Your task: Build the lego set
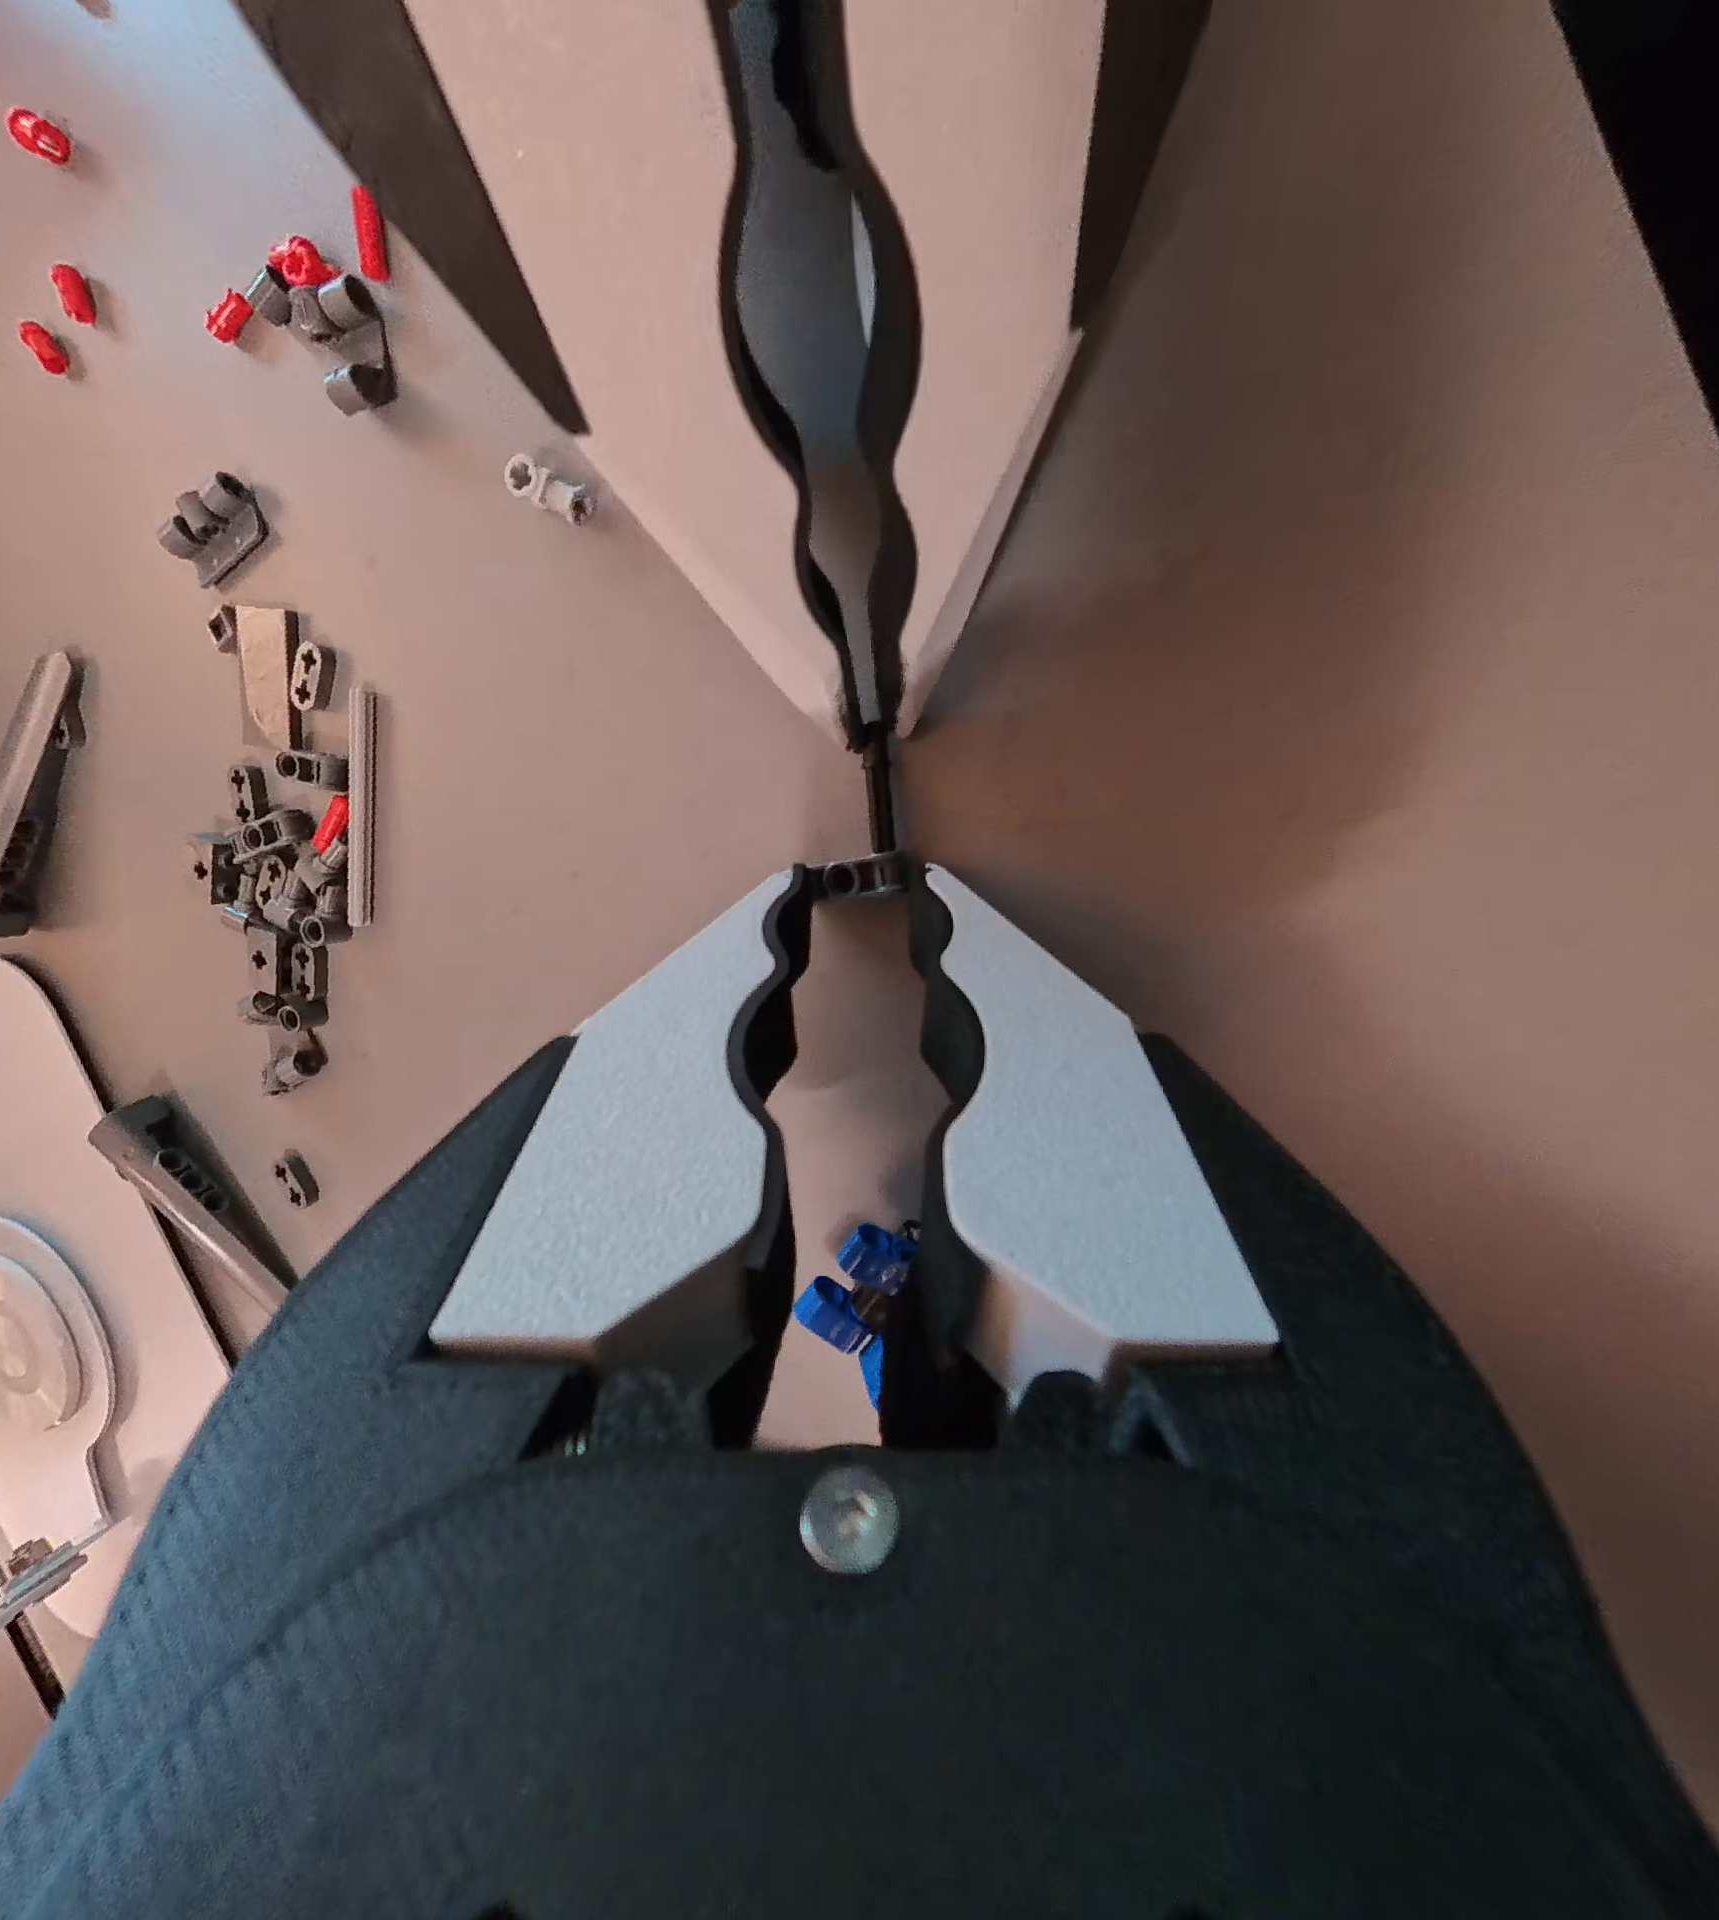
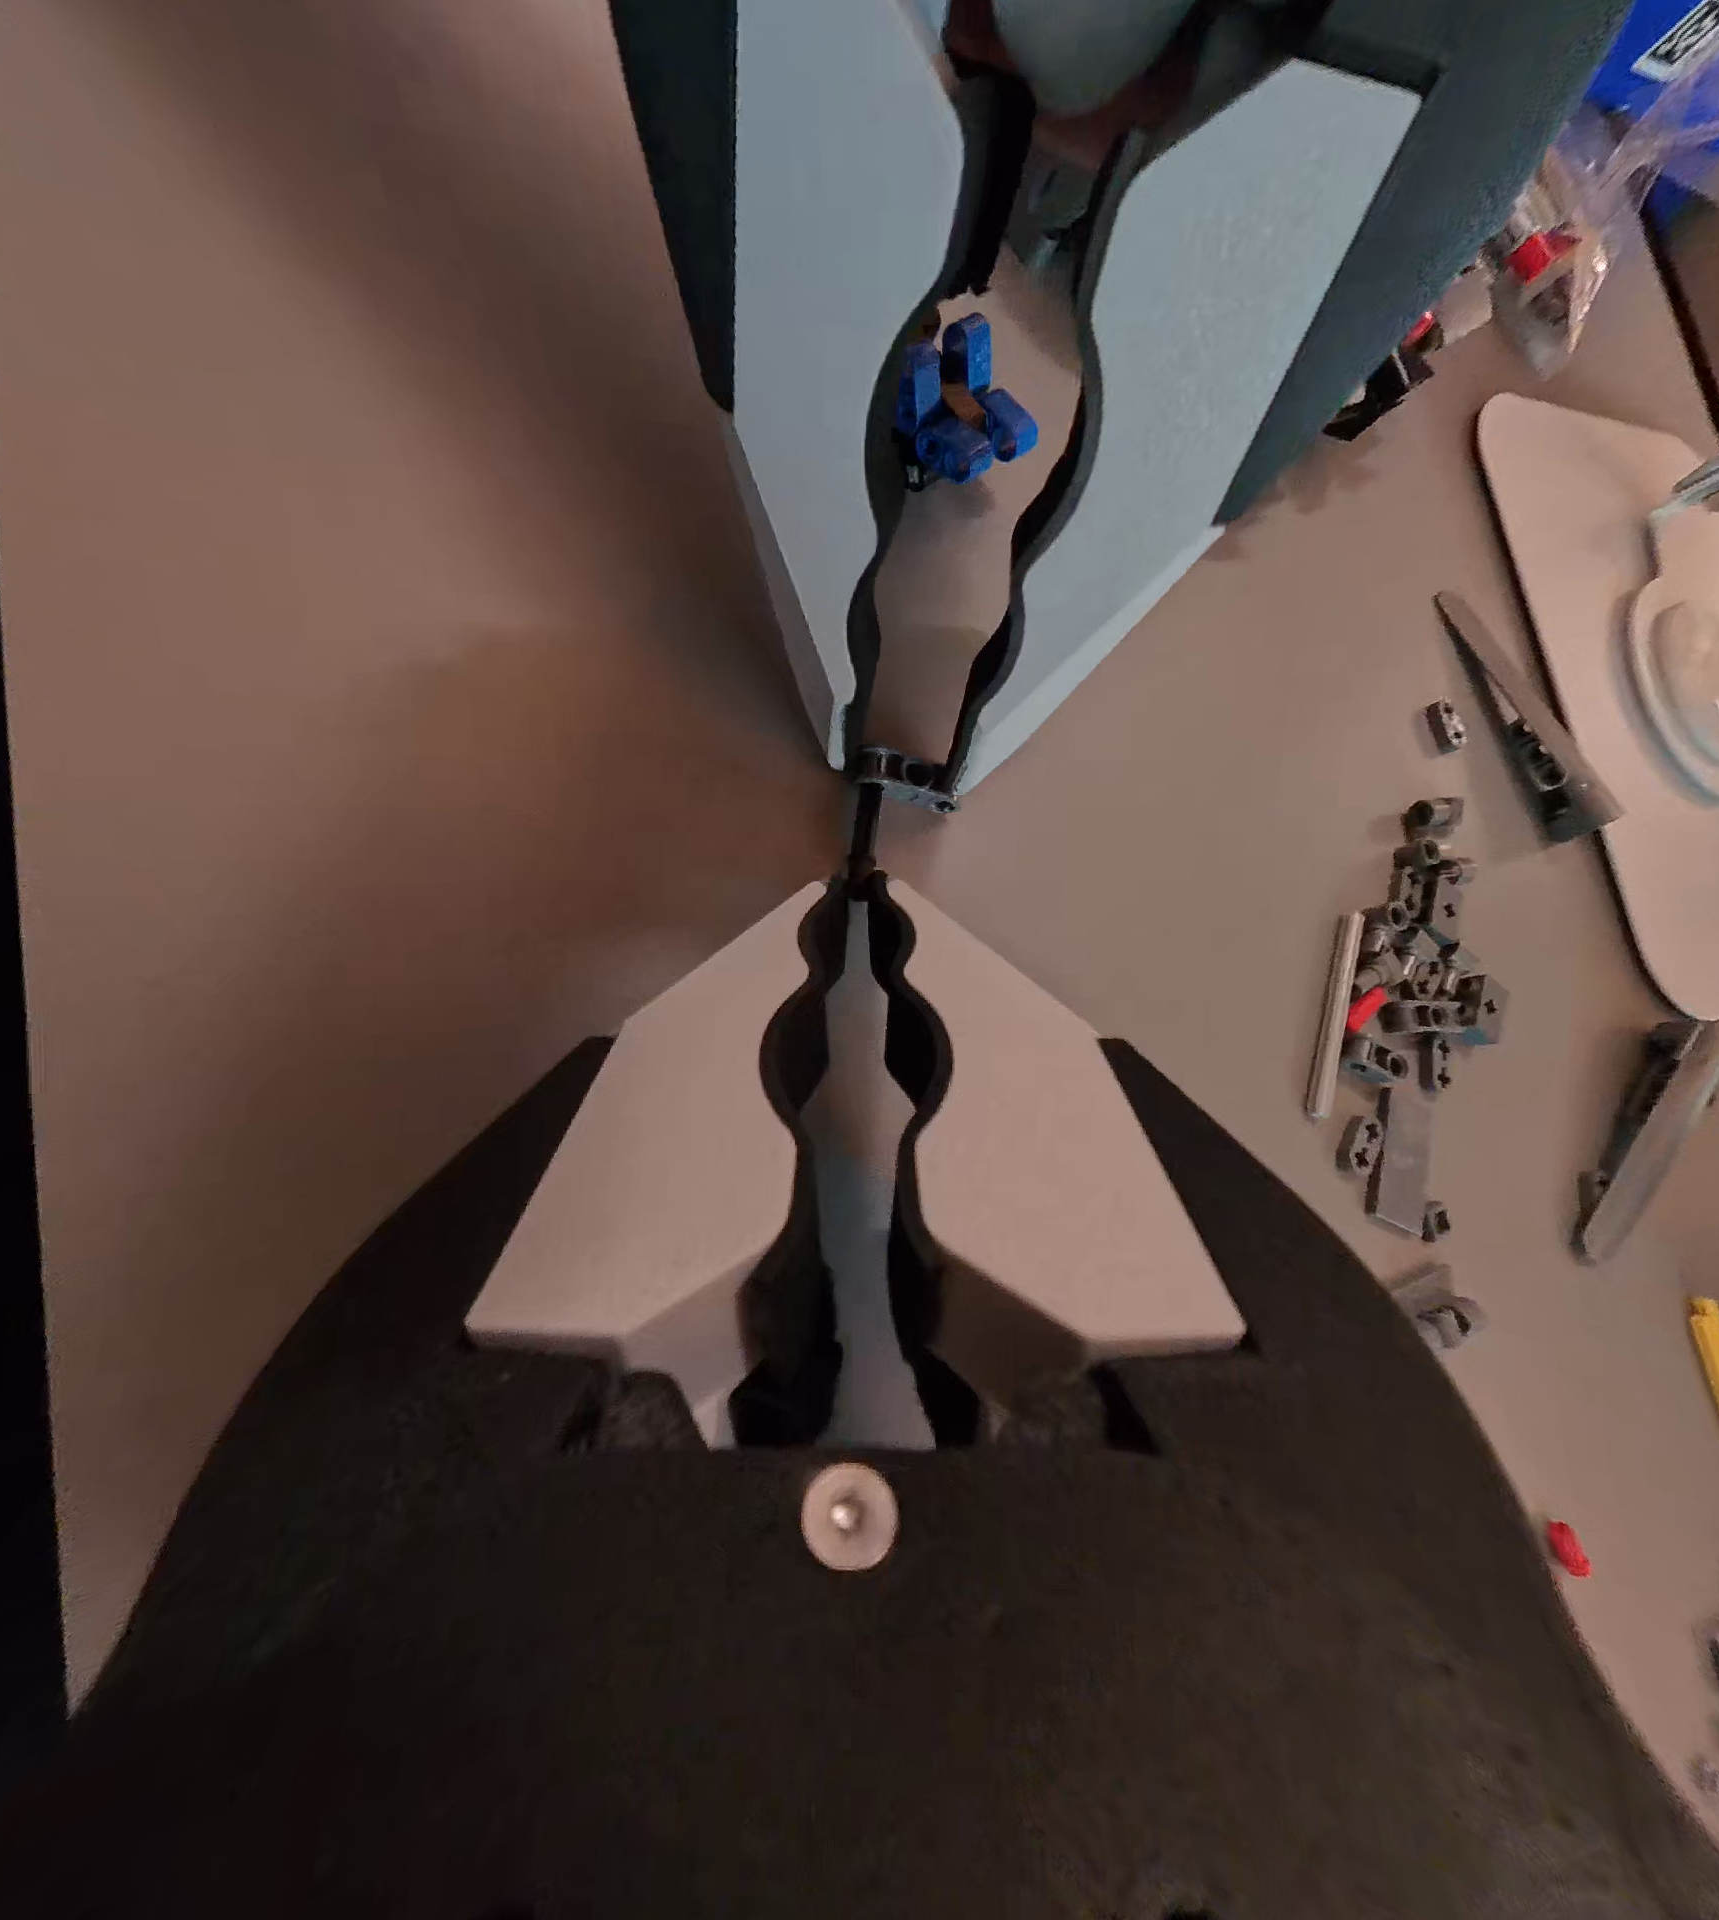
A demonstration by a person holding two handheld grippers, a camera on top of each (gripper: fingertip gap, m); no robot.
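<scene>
Left gripper (image 1: 860,878) is clamping a grey connector (image 1: 857,879); right gripper (image 2: 857,885) is pinching a black axle (image 2: 865,826) whose tip is meeting the connector, tip-to-tip above the table (image 1: 1354,831). Grey parts pile (image 1: 289,883) lying well aside.

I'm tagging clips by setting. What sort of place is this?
Probably a hobby or work table for building-brick assembly: loose grey pieces and red pieces strewn over a plain tabletop, plus a clear bag of parts at its edge.
</scene>
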